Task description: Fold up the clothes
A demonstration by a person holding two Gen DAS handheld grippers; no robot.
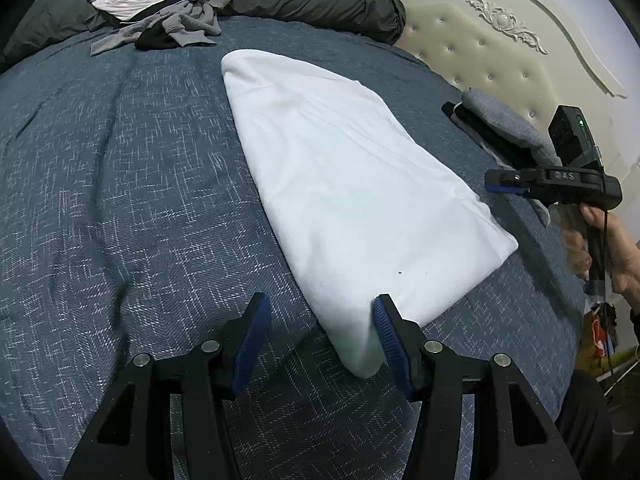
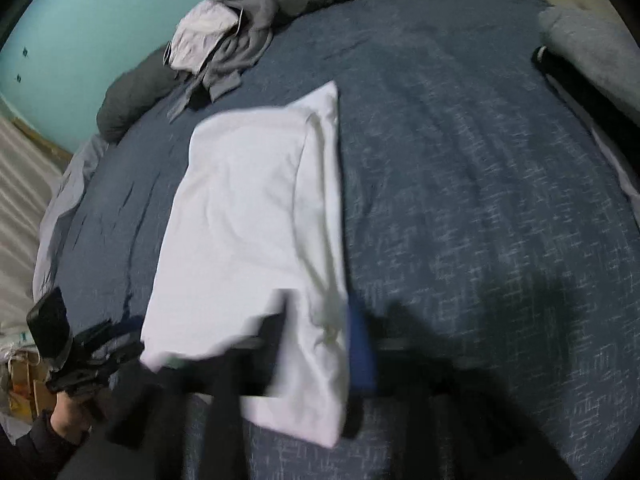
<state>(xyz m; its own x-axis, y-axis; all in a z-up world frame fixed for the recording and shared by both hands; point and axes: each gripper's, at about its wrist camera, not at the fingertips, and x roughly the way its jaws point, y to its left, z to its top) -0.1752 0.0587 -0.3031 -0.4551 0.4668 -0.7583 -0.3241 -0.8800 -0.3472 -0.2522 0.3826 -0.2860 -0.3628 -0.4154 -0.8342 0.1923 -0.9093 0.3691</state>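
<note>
A white garment [image 1: 352, 184], folded into a long flat shape, lies on the blue bed cover [image 1: 120, 200]. My left gripper [image 1: 320, 332] is open at its near corner. That corner lies between the jaws and touches only the right blue pad [image 1: 386, 332]. In the right wrist view the picture is blurred. There my right gripper [image 2: 316, 348] stands with its jaws apart, and the near edge of the white garment [image 2: 248, 216] lies loose between them. In the left wrist view my right gripper [image 1: 504, 184] is seen side-on at the garment's right edge, held by a hand [image 1: 616, 256].
A pile of loose grey, black and white clothes [image 1: 160, 4] sits at the far side, against a dark rolled duvet [image 1: 320, 0]. A folded stack of grey and black items [image 1: 504, 128] lies by the padded headboard [image 1: 500, 52]. Bare cover [image 2: 480, 200] stretches right of the garment.
</note>
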